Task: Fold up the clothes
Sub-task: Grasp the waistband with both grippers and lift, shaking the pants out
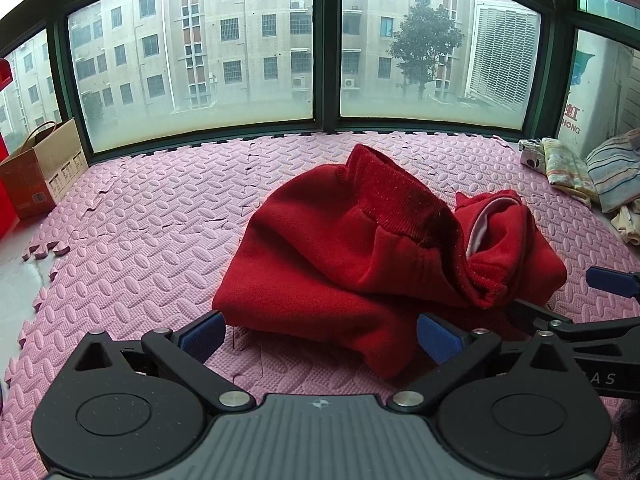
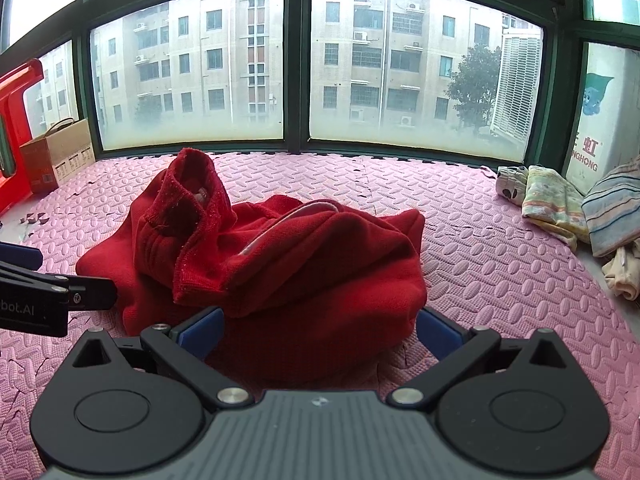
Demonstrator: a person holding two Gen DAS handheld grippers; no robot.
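Observation:
A red knitted sweater (image 1: 340, 256) lies crumpled in a heap on the pink foam mat (image 1: 152, 232), a ribbed cuff or collar sticking up at its top. It also shows in the right wrist view (image 2: 304, 264), with a white inner lining visible. My left gripper (image 1: 320, 338) is open, its blue pads level with the sweater's near edge, holding nothing. My right gripper (image 2: 318, 334) is open, its jaws standing either side of the sweater's near edge, not closed on it. The right gripper's fingers (image 1: 612, 280) show at the right of the left wrist view.
A cardboard box (image 1: 40, 176) stands at the back left by the window. A pile of folded striped and patterned clothes (image 2: 568, 208) lies at the back right. A red plastic object (image 2: 16, 120) stands at the far left. The window wall bounds the mat's far side.

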